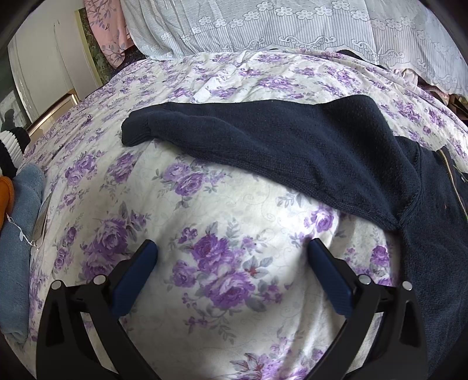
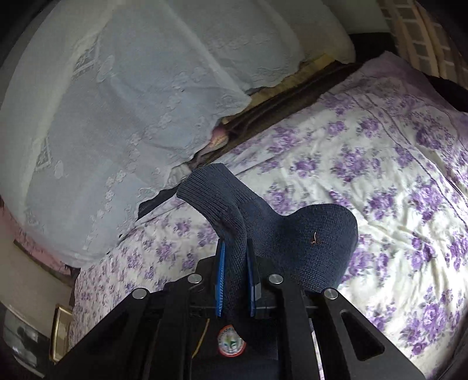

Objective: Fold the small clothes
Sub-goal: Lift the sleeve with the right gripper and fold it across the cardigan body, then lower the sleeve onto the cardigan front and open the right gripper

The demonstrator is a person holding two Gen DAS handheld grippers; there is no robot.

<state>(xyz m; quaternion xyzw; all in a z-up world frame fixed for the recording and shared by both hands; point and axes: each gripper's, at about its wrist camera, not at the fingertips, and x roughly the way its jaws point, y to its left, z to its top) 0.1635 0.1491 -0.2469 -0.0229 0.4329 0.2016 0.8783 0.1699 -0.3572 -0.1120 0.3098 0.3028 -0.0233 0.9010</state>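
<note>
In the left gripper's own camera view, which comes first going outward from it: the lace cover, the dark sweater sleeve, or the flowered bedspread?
1. Flowered bedspread: right under the open left gripper.
2. Dark sweater sleeve: lying across the bed further out, cuff to the left.
3. Lace cover: at the far edge, along the top.

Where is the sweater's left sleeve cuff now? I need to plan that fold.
In the left wrist view, the cuff lies flat on the floral bedspread, upper left, beyond the open left gripper.

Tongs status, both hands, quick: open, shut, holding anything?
Left tongs: open, empty, over the floral bedspread.
Right tongs: shut on the navy sweater sleeve.
</note>
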